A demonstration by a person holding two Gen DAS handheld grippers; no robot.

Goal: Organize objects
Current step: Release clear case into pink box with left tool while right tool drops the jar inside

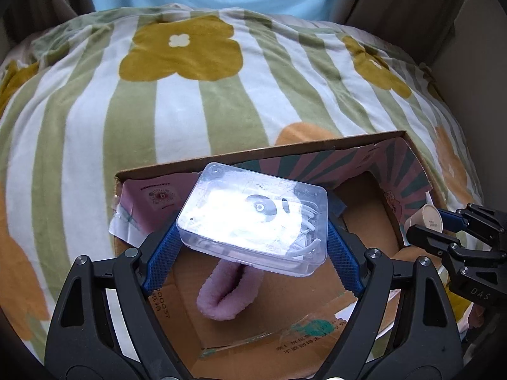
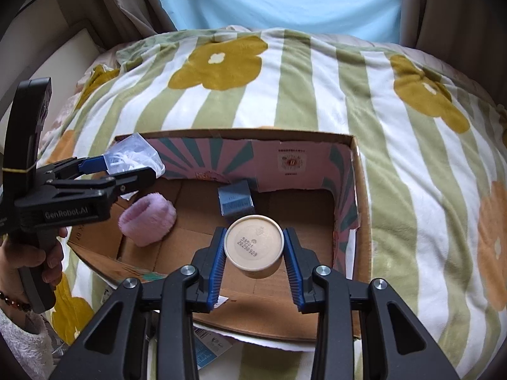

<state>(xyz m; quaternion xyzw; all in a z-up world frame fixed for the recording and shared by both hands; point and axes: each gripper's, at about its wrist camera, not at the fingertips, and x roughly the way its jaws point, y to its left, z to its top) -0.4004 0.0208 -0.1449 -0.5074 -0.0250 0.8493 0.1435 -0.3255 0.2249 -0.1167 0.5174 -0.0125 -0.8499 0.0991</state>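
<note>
My left gripper (image 1: 253,237) is shut on a clear plastic box (image 1: 253,218) with white items inside and holds it above the open cardboard box (image 1: 259,153). It also shows in the right wrist view (image 2: 133,158). My right gripper (image 2: 254,247) is shut on a beige paper cup (image 2: 253,243), bottom toward the camera, above the cardboard box (image 2: 355,190) on its right side. The cup also shows at the right of the left wrist view (image 1: 426,218). A pink fluffy sock (image 2: 147,218) and a small blue box (image 2: 236,202) lie inside.
The cardboard box sits on a striped flowered blanket (image 2: 317,88) on a bed. A person in a light blue shirt (image 2: 285,0) sits behind it. A blue and white paper packet (image 2: 209,348) lies by the box's near edge.
</note>
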